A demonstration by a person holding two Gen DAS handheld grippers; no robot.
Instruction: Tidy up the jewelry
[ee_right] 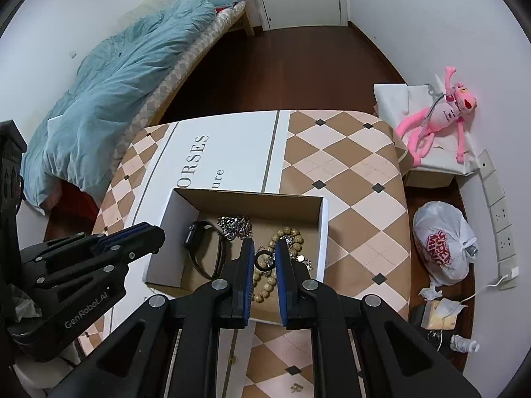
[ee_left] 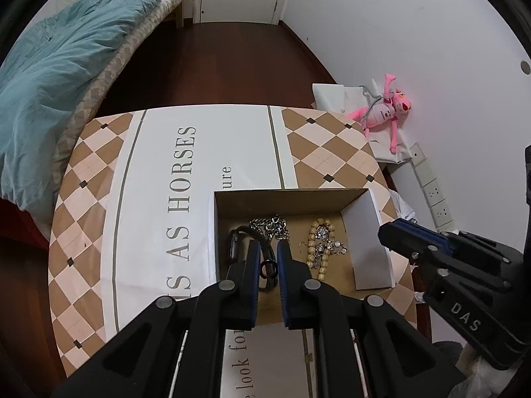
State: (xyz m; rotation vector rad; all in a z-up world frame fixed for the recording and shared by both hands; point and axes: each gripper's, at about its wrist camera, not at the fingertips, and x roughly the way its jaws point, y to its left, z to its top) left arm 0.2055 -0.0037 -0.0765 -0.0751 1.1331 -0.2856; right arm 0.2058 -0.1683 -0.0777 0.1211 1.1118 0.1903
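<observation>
An open cardboard box [ee_left: 282, 199] [ee_right: 245, 199] sits on the checked table. Inside lie a black watch [ee_left: 235, 245] [ee_right: 202, 242], a silver chain [ee_left: 270, 225] [ee_right: 234, 224], a wooden bead bracelet [ee_left: 313, 242] [ee_right: 292, 237] and small silver pieces [ee_left: 337, 248]. My left gripper [ee_left: 268, 267] is shut on a small black ring [ee_left: 268, 269] above the box's near part. My right gripper [ee_right: 264, 260] is shut on another black ring [ee_right: 264, 261] over the beads. Each gripper also shows from the side in the other view [ee_left: 431, 248] [ee_right: 109, 245].
The table [ee_left: 332, 152] [ee_right: 348, 172] bears a white printed cloth. A bed with a teal duvet [ee_left: 59, 66] [ee_right: 109, 99] lies left. A pink plush toy [ee_left: 385, 109] [ee_right: 441, 116] on a white stand and a plastic bag [ee_right: 444, 242] are right, by the wall.
</observation>
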